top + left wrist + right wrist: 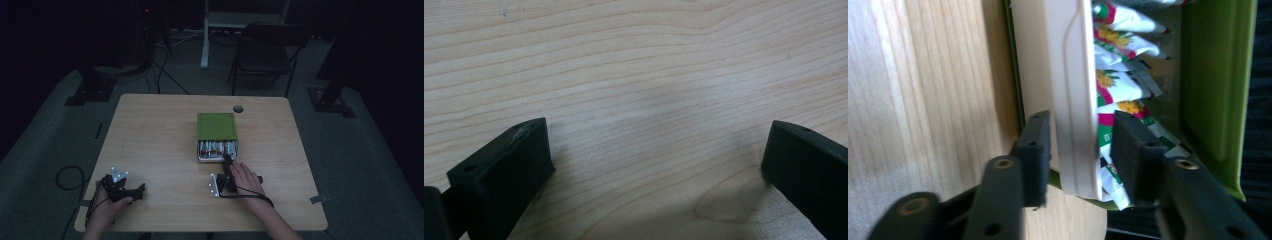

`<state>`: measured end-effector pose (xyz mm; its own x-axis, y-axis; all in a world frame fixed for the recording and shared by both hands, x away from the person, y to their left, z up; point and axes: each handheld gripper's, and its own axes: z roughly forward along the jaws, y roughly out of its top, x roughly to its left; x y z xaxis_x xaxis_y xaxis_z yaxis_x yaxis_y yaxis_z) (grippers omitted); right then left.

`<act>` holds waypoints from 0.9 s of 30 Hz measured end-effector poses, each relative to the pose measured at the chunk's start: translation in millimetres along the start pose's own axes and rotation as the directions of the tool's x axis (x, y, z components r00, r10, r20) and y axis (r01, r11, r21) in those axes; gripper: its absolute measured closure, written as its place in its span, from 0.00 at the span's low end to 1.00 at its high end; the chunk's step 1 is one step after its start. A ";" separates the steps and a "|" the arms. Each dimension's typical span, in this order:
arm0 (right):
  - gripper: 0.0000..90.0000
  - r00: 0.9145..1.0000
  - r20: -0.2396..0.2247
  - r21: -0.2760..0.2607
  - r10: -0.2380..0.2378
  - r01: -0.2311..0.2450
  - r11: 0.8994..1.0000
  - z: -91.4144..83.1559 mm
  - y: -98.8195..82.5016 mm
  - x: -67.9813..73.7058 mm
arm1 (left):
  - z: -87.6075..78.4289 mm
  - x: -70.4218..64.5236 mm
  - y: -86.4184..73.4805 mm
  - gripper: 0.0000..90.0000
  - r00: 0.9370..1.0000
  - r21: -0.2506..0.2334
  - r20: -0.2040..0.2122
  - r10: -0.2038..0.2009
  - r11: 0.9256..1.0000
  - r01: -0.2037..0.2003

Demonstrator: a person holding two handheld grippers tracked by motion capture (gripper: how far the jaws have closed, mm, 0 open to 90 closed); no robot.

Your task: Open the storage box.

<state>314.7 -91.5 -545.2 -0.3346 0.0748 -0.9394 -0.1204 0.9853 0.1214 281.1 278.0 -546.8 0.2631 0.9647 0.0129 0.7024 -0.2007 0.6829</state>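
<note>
The right tongs [1075, 150] straddle the cream plastic front wall [1073, 95] of the green box's drawer [217, 150], jaws narrowed but one pad looks shy of it. Printed sachets [1120, 60] just beyond could get pinched. Left tongs [654, 165] gape empty over the wooden worktop [634, 65].

My left gripper [131, 192] rests low, jaws spread wide. My right gripper [228, 161] reaches forward, jaws narrowed, slightly apart.
</note>
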 end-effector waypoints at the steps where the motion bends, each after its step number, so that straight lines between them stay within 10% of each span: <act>1: 0.69 1.000 -0.002 0.007 -0.003 0.003 1.000 0.6 -0.1 1.0 | 0.0 0.0 0.0 0.00 1.000 0.000 0.000 0.000 1.000 0.000; 27: 0.79 0.999 -0.029 0.020 -0.043 0.044 0.999 2.7 5.3 -0.6 | 0.0 0.0 0.0 0.00 1.000 0.000 0.000 0.000 1.000 0.000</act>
<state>316.8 -85.9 -544.9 -0.3564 0.0276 -0.9339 -0.1165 0.9905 0.0737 281.0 277.9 -546.8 0.2628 0.9648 0.0130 0.7023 -0.2005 0.6830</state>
